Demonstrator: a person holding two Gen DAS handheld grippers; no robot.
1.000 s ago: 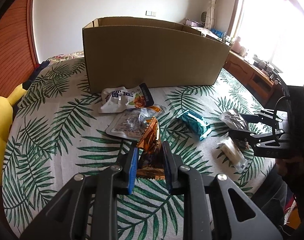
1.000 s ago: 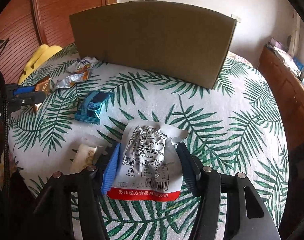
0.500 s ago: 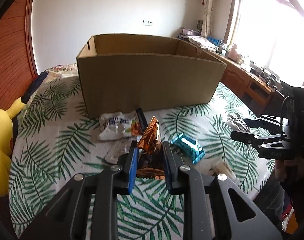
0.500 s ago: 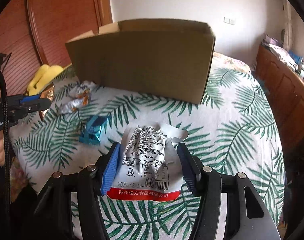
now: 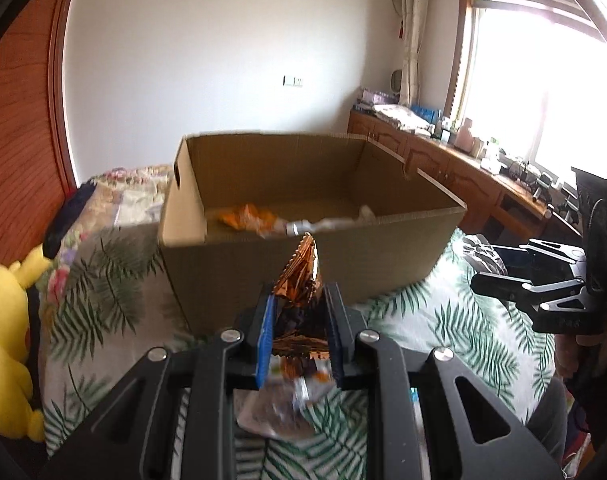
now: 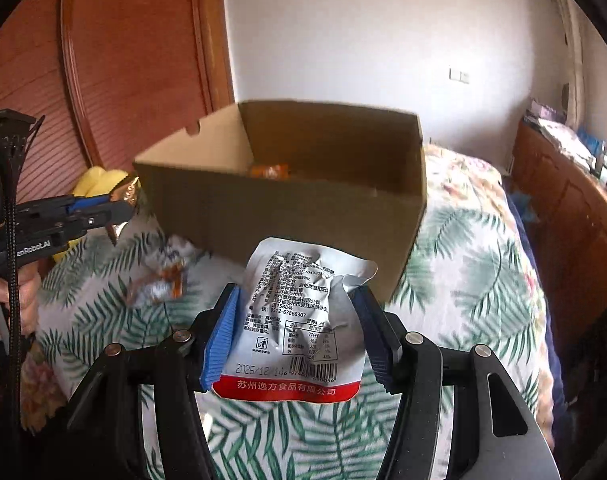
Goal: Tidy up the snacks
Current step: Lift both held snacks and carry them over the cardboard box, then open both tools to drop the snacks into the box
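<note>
Between its blue pads, the left gripper (image 5: 299,334) is clamping a copper foil packet (image 5: 301,280); the right gripper (image 6: 295,336) is pinching a silver pouch (image 6: 299,320), both short of the cardboard box (image 5: 303,256).

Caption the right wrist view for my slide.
Right claw carries a silver snack pouch toward the open cardboard box.

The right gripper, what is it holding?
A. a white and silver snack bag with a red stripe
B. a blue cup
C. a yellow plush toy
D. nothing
A: the right gripper is shut on the white and silver snack bag, red stripe at its bottom.
</note>
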